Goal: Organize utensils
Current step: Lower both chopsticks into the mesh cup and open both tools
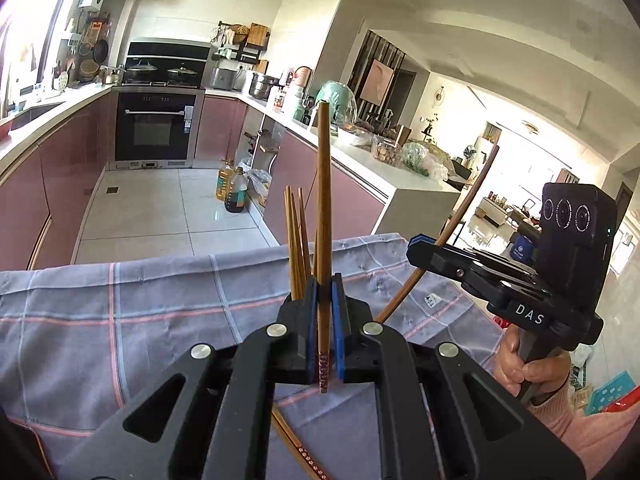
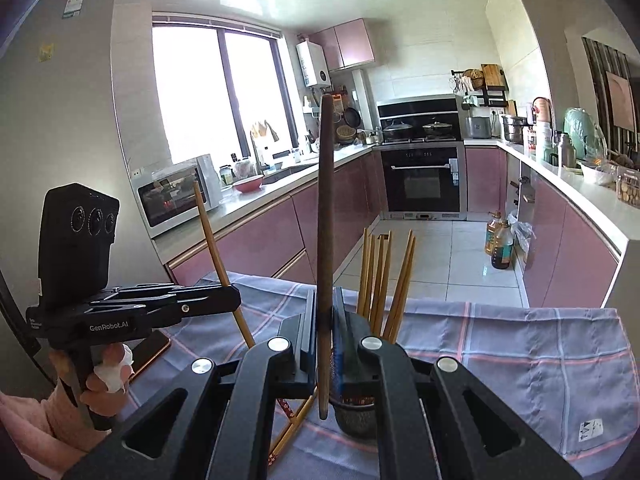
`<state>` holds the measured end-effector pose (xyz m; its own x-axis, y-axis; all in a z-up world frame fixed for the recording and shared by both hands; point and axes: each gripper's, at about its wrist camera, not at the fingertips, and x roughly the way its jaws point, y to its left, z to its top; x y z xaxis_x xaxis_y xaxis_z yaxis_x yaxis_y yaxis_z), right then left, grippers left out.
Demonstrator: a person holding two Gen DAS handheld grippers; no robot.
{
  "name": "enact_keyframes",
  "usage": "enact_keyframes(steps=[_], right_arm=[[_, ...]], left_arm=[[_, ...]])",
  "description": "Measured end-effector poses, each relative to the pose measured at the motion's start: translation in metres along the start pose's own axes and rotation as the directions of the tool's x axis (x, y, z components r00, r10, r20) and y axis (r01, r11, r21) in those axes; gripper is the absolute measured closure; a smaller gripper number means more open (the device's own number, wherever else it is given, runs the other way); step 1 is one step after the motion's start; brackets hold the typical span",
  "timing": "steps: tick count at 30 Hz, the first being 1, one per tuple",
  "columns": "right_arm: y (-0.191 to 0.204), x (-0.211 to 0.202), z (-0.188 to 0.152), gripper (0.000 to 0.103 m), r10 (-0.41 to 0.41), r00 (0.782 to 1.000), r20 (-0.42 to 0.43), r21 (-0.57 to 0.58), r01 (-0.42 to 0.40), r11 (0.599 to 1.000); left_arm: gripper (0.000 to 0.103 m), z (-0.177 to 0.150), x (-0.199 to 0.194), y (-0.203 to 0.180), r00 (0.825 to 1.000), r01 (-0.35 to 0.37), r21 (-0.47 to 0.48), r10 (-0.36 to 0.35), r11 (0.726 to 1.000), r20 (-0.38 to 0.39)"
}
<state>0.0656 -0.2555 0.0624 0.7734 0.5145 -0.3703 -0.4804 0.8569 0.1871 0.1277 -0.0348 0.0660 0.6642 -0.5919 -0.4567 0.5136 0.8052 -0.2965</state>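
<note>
My left gripper is shut on a light brown chopstick that stands upright, its patterned end below the blue pads. Just behind it, several chopsticks stand upright; what holds them is hidden by my fingers. My right gripper is shut on a darker chopstick, also upright. Below it is a metal mesh holder with several chopsticks in it. Each view shows the other gripper: the right gripper with its dark chopstick, the left gripper with its light chopstick.
A blue-grey checked cloth covers the table. Loose chopsticks lie on it near me, and a phone lies at the left. Past the table's far edge are tiled floor, oil bottles and pink kitchen cabinets.
</note>
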Motion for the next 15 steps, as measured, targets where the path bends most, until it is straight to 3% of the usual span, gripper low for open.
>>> enact_keyframes(steps=[9, 15], right_arm=[[-0.011, 0.005, 0.016, 0.097, -0.028, 0.998, 0.048, 0.013, 0.028, 1.0], [-0.015, 0.023, 0.017, 0.097, -0.048, 0.999, 0.025, 0.018, 0.048, 0.999]], left_arm=[[0.095, 0.03, 0.003, -0.017, 0.997, 0.005, 0.025, -0.006, 1.0, 0.071], [0.095, 0.031, 0.023, -0.025, 0.998, -0.045, 0.063, 0.043, 0.997, 0.036]])
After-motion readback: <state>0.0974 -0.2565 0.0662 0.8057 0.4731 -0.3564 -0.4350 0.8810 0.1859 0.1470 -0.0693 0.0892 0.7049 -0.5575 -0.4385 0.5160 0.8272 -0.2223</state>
